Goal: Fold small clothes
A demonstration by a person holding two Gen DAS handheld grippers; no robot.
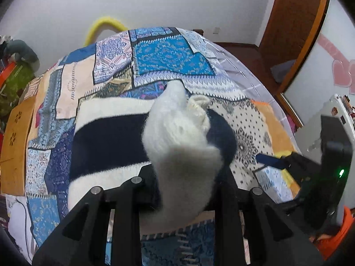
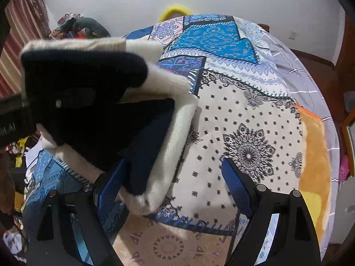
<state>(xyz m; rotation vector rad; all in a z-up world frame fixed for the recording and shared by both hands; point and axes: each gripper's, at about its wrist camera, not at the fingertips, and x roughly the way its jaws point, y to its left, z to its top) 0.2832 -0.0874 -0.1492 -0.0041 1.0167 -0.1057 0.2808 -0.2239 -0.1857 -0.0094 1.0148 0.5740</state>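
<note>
The left gripper (image 1: pixel 184 177) fingers are pinching the fuzzy white-and-navy striped sweater (image 1: pixel 106 141), folding a sleeve over mid-task; the right gripper (image 2: pixel 173 188) fingers are hanging wide, empty.

I see a bed (image 1: pixel 168 53) under a patchwork blue spread, a plain white wall (image 1: pixel 177 4) at the far side, a brown wooden door (image 1: pixel 295 11) at far right, and striped curtains (image 2: pixel 15 44) on the left.

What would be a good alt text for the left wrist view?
The left gripper holds a fluffy white part of a white and navy sweater above a patchwork bedspread. The right gripper is at the right edge.
</note>
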